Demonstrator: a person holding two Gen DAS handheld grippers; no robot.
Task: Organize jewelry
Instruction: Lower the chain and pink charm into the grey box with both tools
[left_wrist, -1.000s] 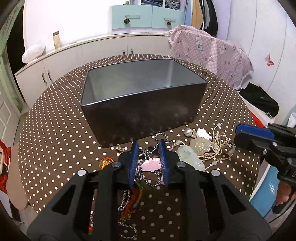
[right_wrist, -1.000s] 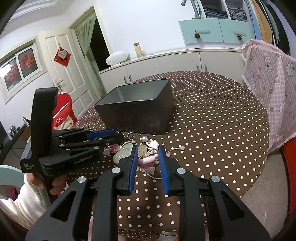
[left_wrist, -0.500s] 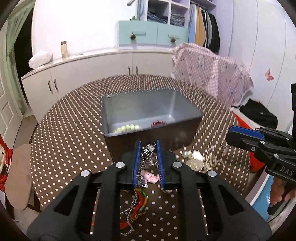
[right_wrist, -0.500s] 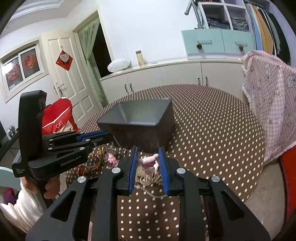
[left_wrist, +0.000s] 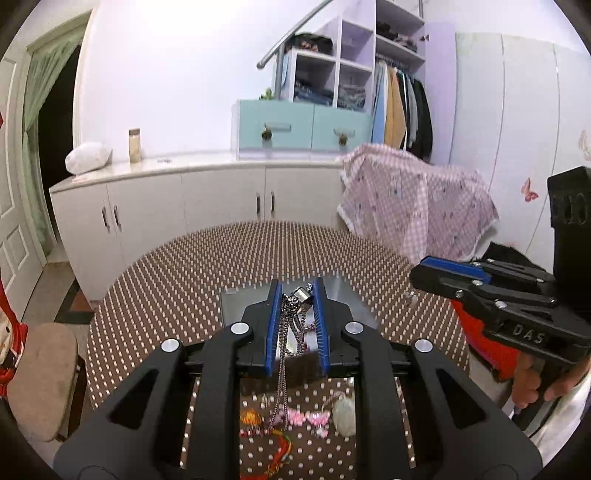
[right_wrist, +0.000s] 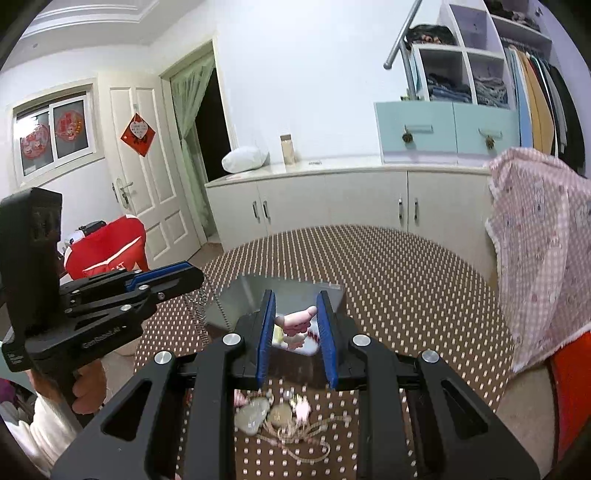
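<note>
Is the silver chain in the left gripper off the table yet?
Mostly: the silver chain hangs between the left gripper pads; whether its lower end touches the table cannot be told.

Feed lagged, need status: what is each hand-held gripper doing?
Left hand-held gripper: shut on silver chain.
Right hand-held gripper: shut on pink charm.
</note>
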